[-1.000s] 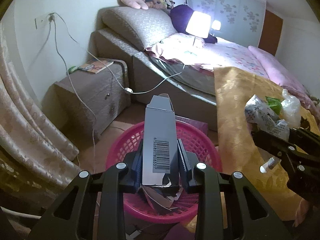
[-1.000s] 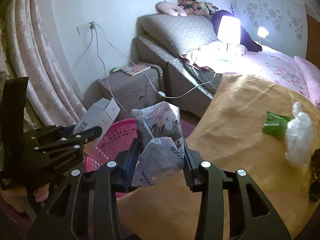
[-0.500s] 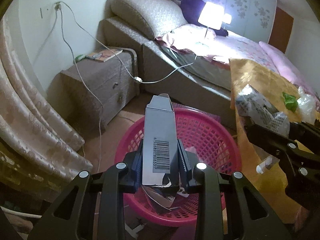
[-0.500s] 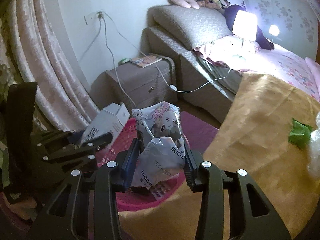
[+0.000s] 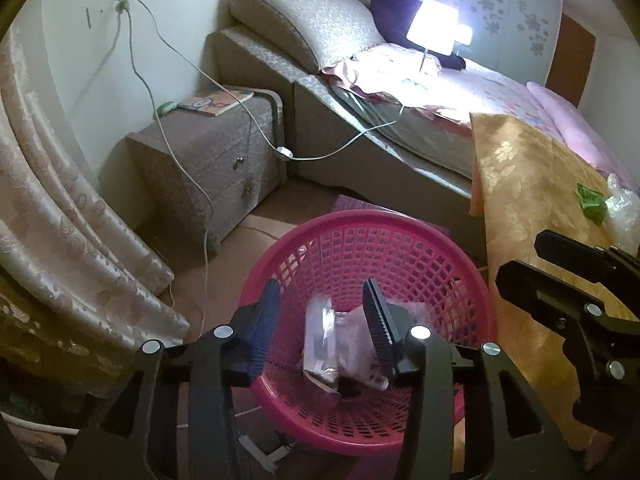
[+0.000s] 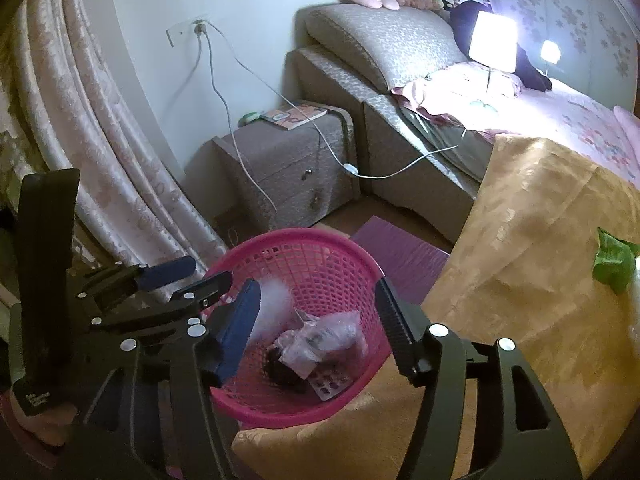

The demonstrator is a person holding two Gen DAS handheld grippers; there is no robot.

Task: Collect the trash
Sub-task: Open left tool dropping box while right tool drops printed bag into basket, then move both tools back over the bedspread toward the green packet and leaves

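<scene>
no legible text, strap label [image 6: 38, 397] too blurred to read

A pink plastic lattice basket [image 5: 400, 248] sits by a gold floral-patterned cloth [image 5: 520, 184]. A crumpled green wrapper [image 6: 612, 260] lies on that cloth. The curtain [image 6: 100, 128] is pale pink with a faint floral weave.

Left gripper [image 5: 322, 312] above the pink basket [image 5: 400, 224], jaws opening, nothing pressed between the pads; blurred box [image 5: 318, 340] and crumpled wrapper [image 5: 356, 354] inside the basket. Right gripper [image 5: 532, 264] at right, over the gold cloth [image 5: 520, 184]. Nightstand [image 5: 208, 160] and bed [image 5: 400, 112] behind.
</scene>
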